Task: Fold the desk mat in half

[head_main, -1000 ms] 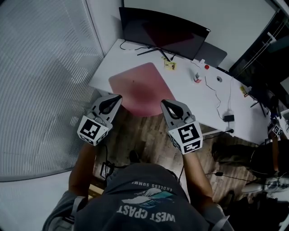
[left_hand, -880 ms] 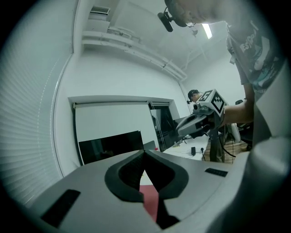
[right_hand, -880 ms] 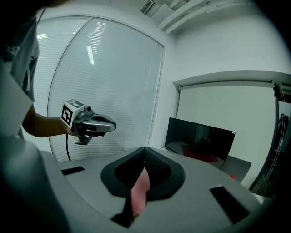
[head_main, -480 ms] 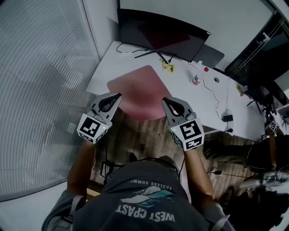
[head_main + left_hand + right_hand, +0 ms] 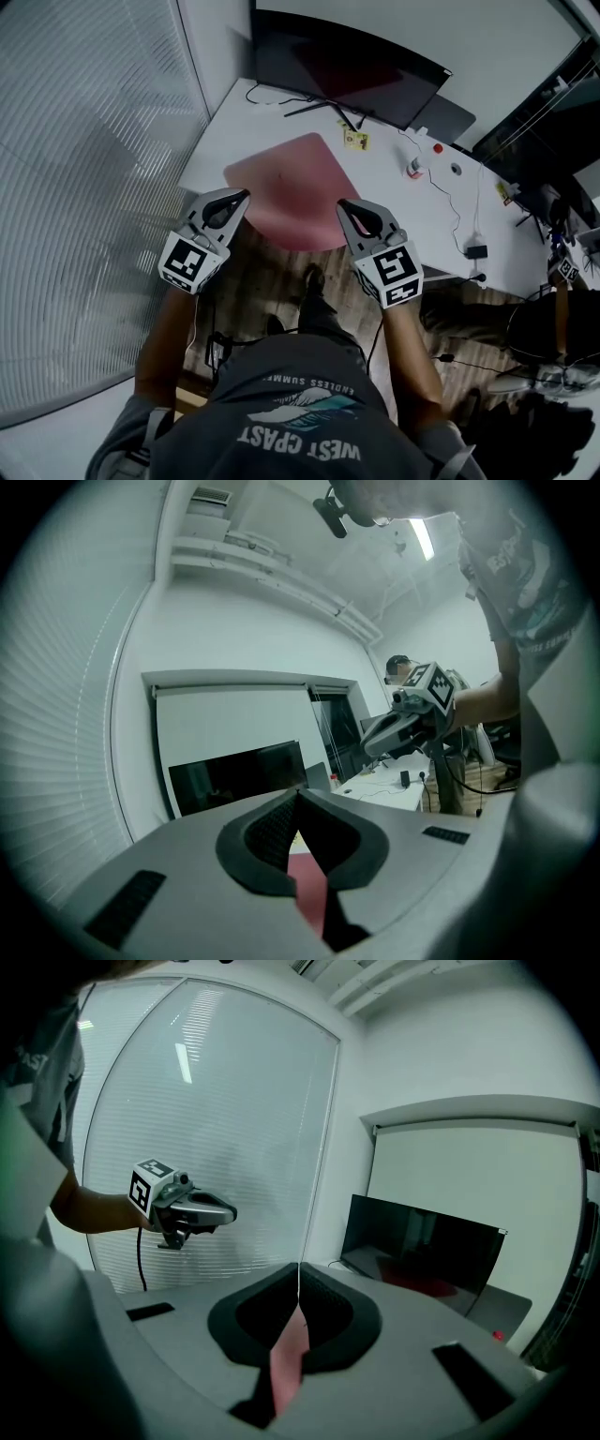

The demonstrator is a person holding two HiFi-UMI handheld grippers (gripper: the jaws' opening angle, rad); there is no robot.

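Observation:
The pink desk mat [image 5: 289, 186] lies flat on the white desk [image 5: 394, 211], its near edge at the desk's front. Both grippers hover side by side just short of that edge. My left gripper [image 5: 246, 194] is shut and empty, off the mat's near left corner. Off the near right corner, my right gripper [image 5: 339, 203] is shut with nothing in it. In the left gripper view the jaws [image 5: 298, 795] meet, with a strip of mat [image 5: 314, 892] showing below them. The right gripper view has the same closed jaws [image 5: 299, 1271] over the mat [image 5: 286, 1363].
A dark monitor [image 5: 352, 67] stands at the desk's back. Right of the mat lie a small bottle [image 5: 412, 169], a yellow card [image 5: 354, 139], cables and a black adapter [image 5: 475, 251]. A ribbed glass wall [image 5: 84, 169] runs along the left. Another person [image 5: 553, 319] sits at far right.
Both grippers stay shut and hold nearly the same place before the mat. The person's foot has come forward under the desk's front edge.

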